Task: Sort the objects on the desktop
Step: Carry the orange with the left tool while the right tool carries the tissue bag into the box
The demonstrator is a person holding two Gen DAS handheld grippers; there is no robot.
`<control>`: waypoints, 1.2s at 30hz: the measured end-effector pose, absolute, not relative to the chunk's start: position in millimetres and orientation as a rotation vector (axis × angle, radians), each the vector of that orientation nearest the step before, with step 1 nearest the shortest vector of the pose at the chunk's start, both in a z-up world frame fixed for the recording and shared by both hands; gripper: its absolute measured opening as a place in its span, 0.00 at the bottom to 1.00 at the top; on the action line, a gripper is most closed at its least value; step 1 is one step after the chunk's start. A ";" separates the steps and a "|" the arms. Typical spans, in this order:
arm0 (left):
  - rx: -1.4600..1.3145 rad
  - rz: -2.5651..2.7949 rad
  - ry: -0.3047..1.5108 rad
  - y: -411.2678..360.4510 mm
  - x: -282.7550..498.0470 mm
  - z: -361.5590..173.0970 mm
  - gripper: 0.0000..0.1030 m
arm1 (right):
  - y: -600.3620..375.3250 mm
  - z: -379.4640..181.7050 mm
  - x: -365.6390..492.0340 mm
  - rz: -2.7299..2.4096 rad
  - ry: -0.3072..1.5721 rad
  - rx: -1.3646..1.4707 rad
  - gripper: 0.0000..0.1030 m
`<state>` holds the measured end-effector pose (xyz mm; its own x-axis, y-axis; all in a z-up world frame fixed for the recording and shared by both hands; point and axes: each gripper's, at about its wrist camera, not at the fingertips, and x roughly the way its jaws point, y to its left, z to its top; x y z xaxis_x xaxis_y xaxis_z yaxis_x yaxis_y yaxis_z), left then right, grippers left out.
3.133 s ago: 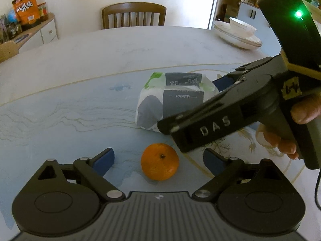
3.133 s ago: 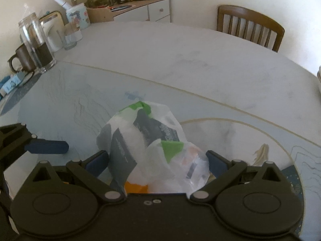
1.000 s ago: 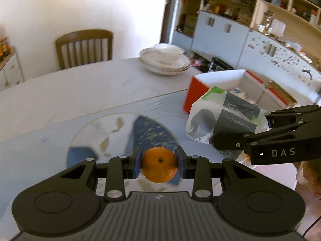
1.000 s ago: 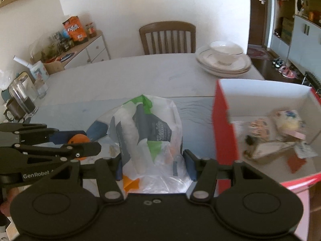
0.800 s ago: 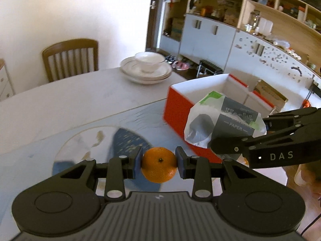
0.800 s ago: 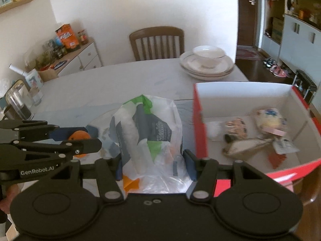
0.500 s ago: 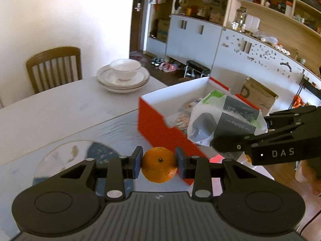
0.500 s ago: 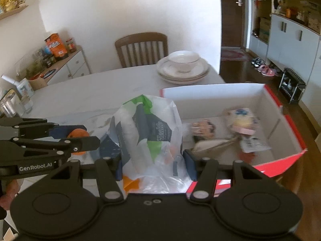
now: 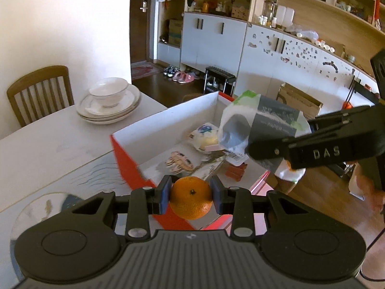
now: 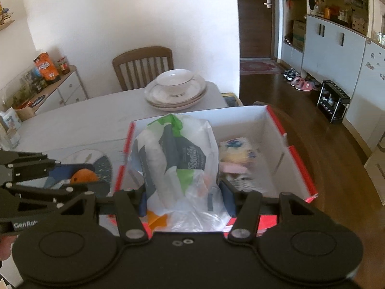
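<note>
My left gripper [image 9: 191, 196] is shut on an orange mandarin [image 9: 191, 198] and holds it in the air at the near corner of a red box with a white inside [image 9: 168, 118]. My right gripper [image 10: 184, 198] is shut on a white, grey and green tissue pack [image 10: 178, 168] and holds it over the box [image 10: 276, 130]. The pack also shows in the left wrist view [image 9: 259, 125], above the box's right part. The mandarin [image 10: 83, 175] and the left gripper appear at the left of the right wrist view.
Several small packets [image 9: 204, 137] lie in the box. Stacked plates with a bowl [image 9: 108, 101] stand on the table behind it, near a wooden chair [image 9: 38, 89]. The box sits at the table's right end, with wooden floor [image 10: 349, 168] beyond.
Both grippers have carried their loads to the right, from above the table mat to the red box. The tissue pack is now over the box's inside and the mandarin is at its near corner.
</note>
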<state>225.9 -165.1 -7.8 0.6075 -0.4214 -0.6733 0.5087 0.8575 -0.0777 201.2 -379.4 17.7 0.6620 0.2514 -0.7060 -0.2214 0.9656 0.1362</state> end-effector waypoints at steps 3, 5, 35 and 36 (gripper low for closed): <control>0.139 -0.548 0.755 -179.0 232.8 -11.0 0.33 | -393.4 15.9 212.1 0.265 0.806 0.038 0.55; 0.150 -0.551 0.764 -188.2 238.4 -13.6 0.33 | -402.5 14.3 220.5 0.263 0.811 0.040 0.55; 0.276 -0.419 0.888 -241.5 354.0 -67.3 0.33 | -396.3 -51.1 332.5 0.311 0.963 -0.090 0.55; 0.271 -0.410 0.900 -238.9 357.5 -70.0 0.33 | -396.8 -52.9 334.8 0.310 0.968 -0.091 0.55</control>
